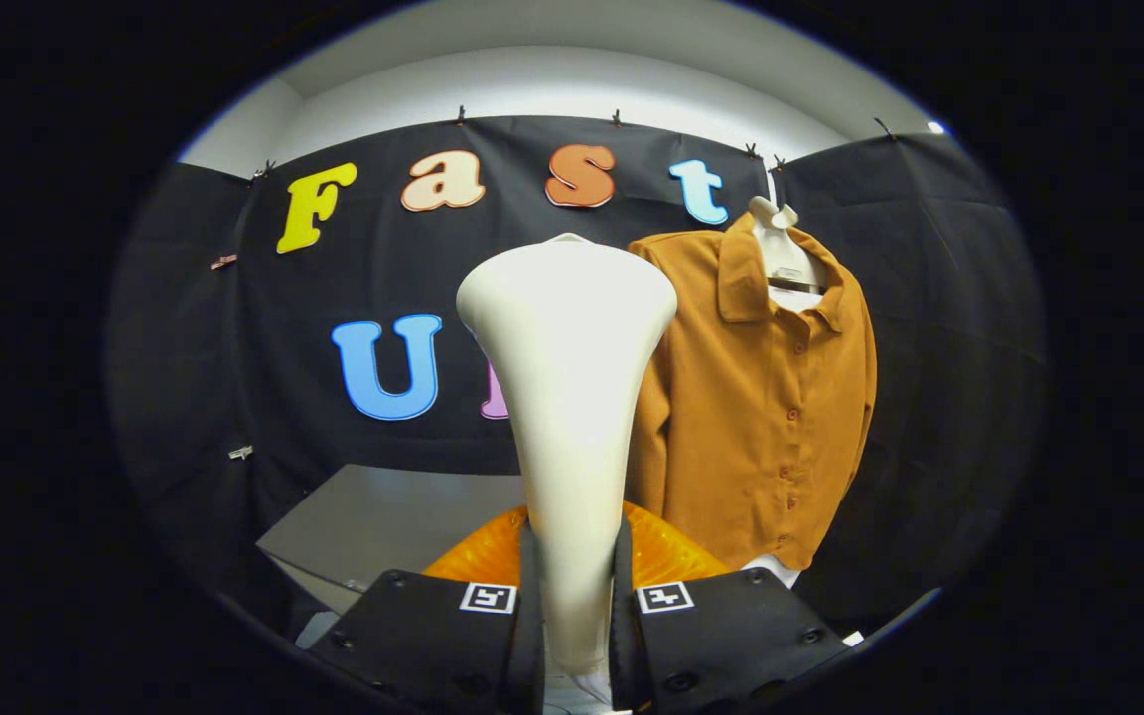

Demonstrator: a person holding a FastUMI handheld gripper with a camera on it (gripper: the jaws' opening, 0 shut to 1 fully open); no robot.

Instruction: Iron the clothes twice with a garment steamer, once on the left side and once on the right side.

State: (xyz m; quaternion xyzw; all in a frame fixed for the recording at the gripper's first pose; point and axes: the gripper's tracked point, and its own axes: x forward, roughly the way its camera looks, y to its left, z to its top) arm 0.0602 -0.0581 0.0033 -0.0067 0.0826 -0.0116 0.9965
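1. The black fingers (532,626) of the gripper (575,616) pinch the narrow neck of a cream, trumpet-shaped garment steamer (568,397), one on each side.
2. The steamer's wide head rises upright, well above the fingers.
3. A rust-brown buttoned shirt (766,397) hangs on a white hanger (779,243) beyond the fingers, right of the steamer's head, seemingly apart from it.
4. An orange ribbed part (478,556) sits just behind the fingers, before a grey worktop (383,516).

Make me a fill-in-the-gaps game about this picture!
1. The gripper is shut on the white ____.
2. The shirt on the hanger is coloured ____.
3. The shirt hangs beyond the fingers, in front of the ____ cloth wall.

Missing words: steamer; orange-brown; black
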